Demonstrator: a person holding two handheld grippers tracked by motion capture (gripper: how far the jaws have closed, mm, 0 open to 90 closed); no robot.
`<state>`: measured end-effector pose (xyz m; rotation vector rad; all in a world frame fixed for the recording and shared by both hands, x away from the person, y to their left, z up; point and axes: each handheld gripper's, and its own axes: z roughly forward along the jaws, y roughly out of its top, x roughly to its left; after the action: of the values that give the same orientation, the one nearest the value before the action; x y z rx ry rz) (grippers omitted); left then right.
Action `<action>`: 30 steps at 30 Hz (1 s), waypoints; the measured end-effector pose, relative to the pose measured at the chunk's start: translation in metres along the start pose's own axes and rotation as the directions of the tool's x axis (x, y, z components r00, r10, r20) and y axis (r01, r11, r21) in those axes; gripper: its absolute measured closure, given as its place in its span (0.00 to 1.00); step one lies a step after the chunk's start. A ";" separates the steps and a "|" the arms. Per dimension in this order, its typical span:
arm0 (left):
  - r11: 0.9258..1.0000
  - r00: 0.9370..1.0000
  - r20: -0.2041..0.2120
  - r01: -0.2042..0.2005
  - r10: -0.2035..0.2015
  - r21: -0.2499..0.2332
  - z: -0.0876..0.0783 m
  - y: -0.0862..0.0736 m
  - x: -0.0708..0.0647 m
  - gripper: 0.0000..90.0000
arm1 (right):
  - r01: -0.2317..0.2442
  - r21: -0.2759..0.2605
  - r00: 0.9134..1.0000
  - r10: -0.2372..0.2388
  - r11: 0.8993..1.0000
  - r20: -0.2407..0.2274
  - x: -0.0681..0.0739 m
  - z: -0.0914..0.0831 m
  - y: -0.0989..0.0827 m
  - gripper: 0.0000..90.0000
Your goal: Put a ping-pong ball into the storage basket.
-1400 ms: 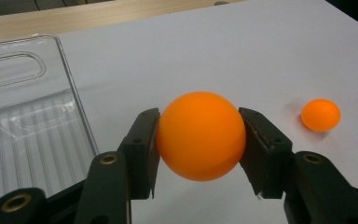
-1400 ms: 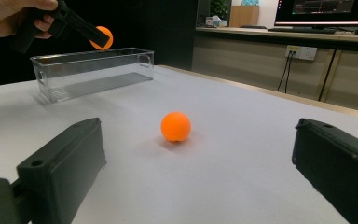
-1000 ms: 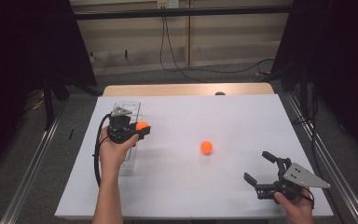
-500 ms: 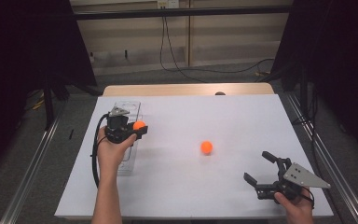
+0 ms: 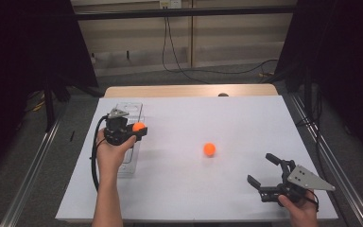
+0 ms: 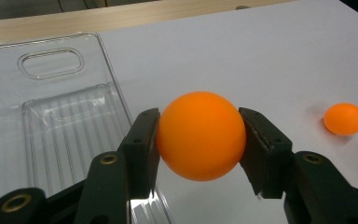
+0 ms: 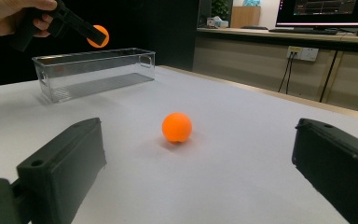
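Little has shifted since the earlier frames: both hands are kept in place. At the left of the high view, an orange ball (image 5: 138, 126) is pinched by the left gripper (image 5: 139, 129) above a clear bin (image 5: 131, 166). A second ball (image 5: 209, 149) lies mid-frame. At the lower right, the right gripper (image 5: 265, 171) is held spread.

In the high view, the left claw (image 5: 139, 130) and the hand behind it cover much of the clear bin (image 5: 131, 109), so whether the held orange ball (image 5: 138, 126) hangs over the bin's inside or just beside its wall cannot be told. In the left gripper view, the picture's left edge cuts off that bin.
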<state>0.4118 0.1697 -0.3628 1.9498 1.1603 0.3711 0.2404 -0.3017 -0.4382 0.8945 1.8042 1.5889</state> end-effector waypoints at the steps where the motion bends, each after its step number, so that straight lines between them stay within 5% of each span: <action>1: 1.000 1.000 -0.001 0.001 -0.001 -0.001 0.000 0.000 0.000 0.57 | 0.000 0.000 1.000 0.000 1.000 0.000 0.000 0.000 0.000 0.02; 30: 1.000 0.998 -0.057 0.011 -0.011 0.000 -0.004 -0.005 0.011 0.57 | 0.000 -0.001 1.000 0.000 1.000 -0.005 0.000 0.000 0.000 0.02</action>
<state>0.4128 0.1822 -0.3659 1.9436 1.2071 0.4236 0.2399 -0.3018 -0.4378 0.8907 1.8065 1.5938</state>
